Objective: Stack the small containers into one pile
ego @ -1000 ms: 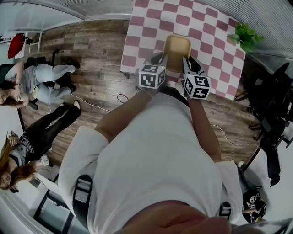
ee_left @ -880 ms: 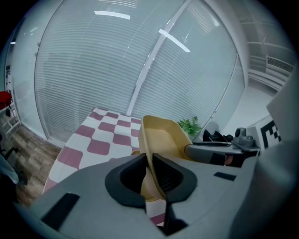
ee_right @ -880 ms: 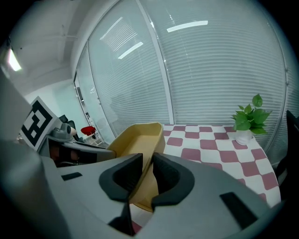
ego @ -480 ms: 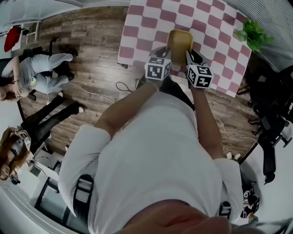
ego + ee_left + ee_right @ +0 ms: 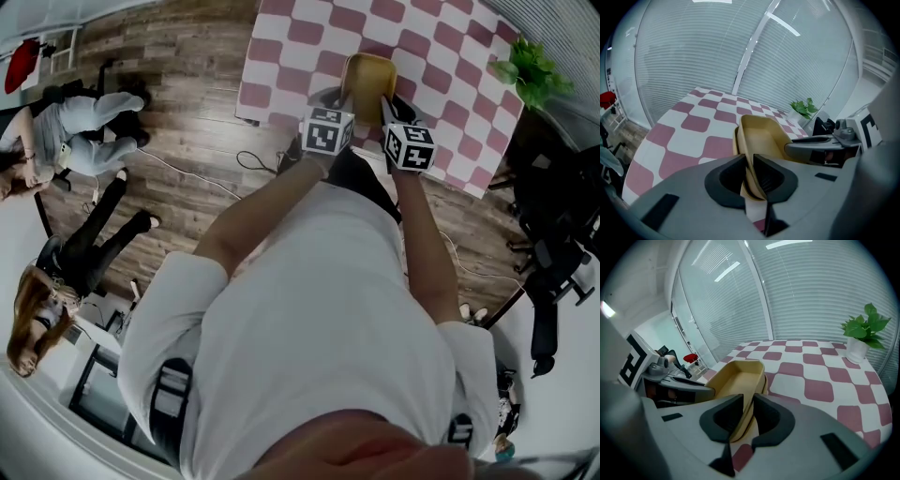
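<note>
In the head view, a person (image 5: pixel 309 309) in a white shirt is seen from above, both arms reaching toward the top of the frame, where a table (image 5: pixel 450 66) covered in pink and white checks stands. A tan container (image 5: pixel 367 77) sits at the table's near edge, between the left gripper (image 5: pixel 335 101) and the right gripper (image 5: pixel 386 105), each carrying a marker cube. A potted plant (image 5: pixel 534 67) stands at the upper right, and two seated people (image 5: pixel 70 141) are at the left, on a wooden floor. In the left gripper view, the left gripper (image 5: pixel 750 165) has its dark fingers (image 5: pixel 724 180) clamped on the near wall of the tan container (image 5: pixel 761 133), at lower centre. A second rim shows just outside that wall, so it looks nested in another. The right gripper (image 5: pixel 820 151) reaches in from the right. In the right gripper view, the right gripper (image 5: pixel 749 411) has its fingers (image 5: pixel 771 420) closed on the container's (image 5: pixel 733 376) right-hand wall, at lower centre, with the left gripper (image 5: pixel 675 383) at the left and the plant (image 5: pixel 863 329) at the upper right.
</note>
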Available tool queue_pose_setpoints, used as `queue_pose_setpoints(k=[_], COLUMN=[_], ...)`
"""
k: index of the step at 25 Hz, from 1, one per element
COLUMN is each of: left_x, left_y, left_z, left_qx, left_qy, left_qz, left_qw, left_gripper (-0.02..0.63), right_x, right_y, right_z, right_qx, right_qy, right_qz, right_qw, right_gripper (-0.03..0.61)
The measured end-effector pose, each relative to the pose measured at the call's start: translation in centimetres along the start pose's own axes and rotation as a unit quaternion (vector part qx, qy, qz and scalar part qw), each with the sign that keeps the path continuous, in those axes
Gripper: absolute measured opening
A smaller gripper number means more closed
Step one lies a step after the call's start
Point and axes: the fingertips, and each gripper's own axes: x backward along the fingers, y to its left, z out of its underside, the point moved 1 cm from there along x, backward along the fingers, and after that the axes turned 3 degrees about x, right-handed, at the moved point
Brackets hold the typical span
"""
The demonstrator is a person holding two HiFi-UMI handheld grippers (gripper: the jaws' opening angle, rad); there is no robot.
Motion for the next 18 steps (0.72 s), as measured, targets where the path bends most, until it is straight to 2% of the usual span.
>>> queue_pose_setpoints(k=[3,4,6,8,10,11,12,18], left_x=[-0.1,0.0,0.7,1.8,2.9,3.2,3.3,1.5], left_y=[0.1,0.1,0.1,0.2,0.4,0.5,0.6,1.4], left_z=[0.0,-0.1,-0.5,-1.3,-2.4,-2.9,-3.2,-2.7], left_qx=[-0.002,-0.002,-0.003,-0.007,-0.016,-0.024,-0.034,-0.075], left_qy=[0.001,0.000,-0.008,-0.024,-0.046,-0.056,-0.062,-0.049], left_qz=[0.000,0.003,0.010,0.011,0.009,0.008,0.008,0.005], left_qw=[1.0000,1.0000,0.9999,0.9996,0.9988,0.9981,0.9974,0.9960], left_gripper=[0.043,0.043,0.099,0.104,0.100,0.069,0.047,0.038], right_x=[-0.2,-0.2,0.3,1.1,1.9,2.2,2.3,0.6], right_y=[-0.1,-0.2,-0.6,-1.1,-1.5,-1.5,-1.4,-0.4], right_z=[0.1,0.1,0.1,-0.1,-0.8,-1.1,-1.3,-0.5], right_qx=[0.002,0.000,-0.008,-0.012,-0.001,0.009,0.017,0.027], right_qy=[0.000,0.000,-0.002,-0.008,-0.019,-0.026,-0.031,-0.029], right_qz=[-0.002,-0.002,-0.001,0.006,0.019,0.024,0.026,0.023], right_qw=[1.000,1.000,1.000,1.000,1.000,0.999,0.999,0.999], right_gripper=[0.089,0.110,0.128,0.129,0.095,0.059,0.050,0.043])
